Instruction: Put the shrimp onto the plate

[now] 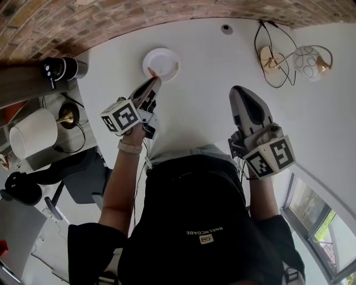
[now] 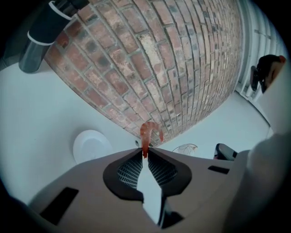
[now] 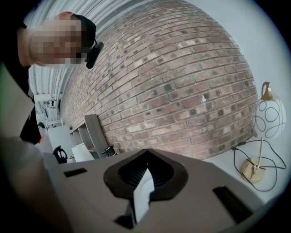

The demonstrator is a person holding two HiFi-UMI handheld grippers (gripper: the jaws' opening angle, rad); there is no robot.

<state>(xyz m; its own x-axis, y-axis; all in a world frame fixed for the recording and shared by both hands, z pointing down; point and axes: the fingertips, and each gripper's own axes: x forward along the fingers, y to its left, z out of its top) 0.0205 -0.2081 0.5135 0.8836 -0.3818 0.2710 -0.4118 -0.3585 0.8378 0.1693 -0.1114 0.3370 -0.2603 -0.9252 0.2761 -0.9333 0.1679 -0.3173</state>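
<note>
My left gripper (image 2: 145,154) is shut on a curled orange shrimp (image 2: 147,133) that sticks out past its tips. In the head view the left gripper (image 1: 154,83) holds the shrimp (image 1: 151,72) over the near edge of the white plate (image 1: 164,60). From the left gripper view, the plate (image 2: 91,145) lies on the white table below and to the left of the tips. My right gripper (image 1: 238,91) is shut with nothing in it, held off to the right; its own view shows the right gripper (image 3: 146,152) pointing at the brick wall.
A lamp with a round patterned shade (image 1: 307,63), a wooden base (image 1: 270,59) and black cable stands at the table's far right. A black and silver cup (image 1: 62,69) sits left of the table. The brick wall (image 1: 111,16) runs behind the table. A small round fitting (image 1: 226,29) lies near the far edge.
</note>
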